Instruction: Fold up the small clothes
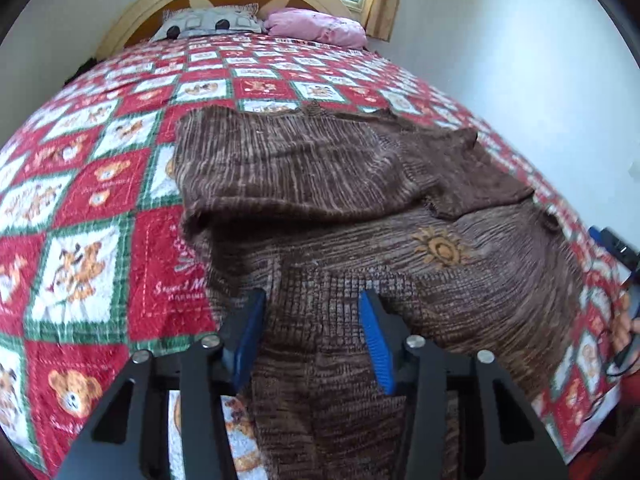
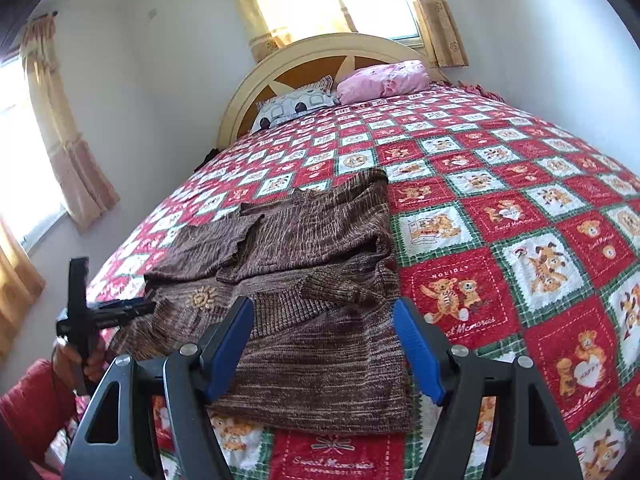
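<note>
Both grippers are spread wide and hold nothing: the left gripper [image 1: 312, 300] hangs over the near part of the brown knitted sweater [image 1: 360, 208], and the right gripper [image 2: 324, 312] hangs over the same garment from the other side. I judge that the step in hand is to take the near hem and fold it away toward the headboard [image 2: 316, 52]. To do it well, each gripper should come down on one near corner of the fabric and pinch only the top layers, not the quilt [image 2: 520, 240] under it. Both should then lift together and carry the edge level, so that the fold line stays straight.

This sweater lies on the bed near its foot edge, well apart from the pillows [image 2: 296, 104]. It is a thick, ribbed knit, dark brown mixed with lighter threads, with a small orange sun motif [image 1: 440, 248] on it. One sleeve seems already laid across the body, and the surface has several soft wrinkles. Such loose knit may stretch or slip if it is pinched too near its edge.
</note>
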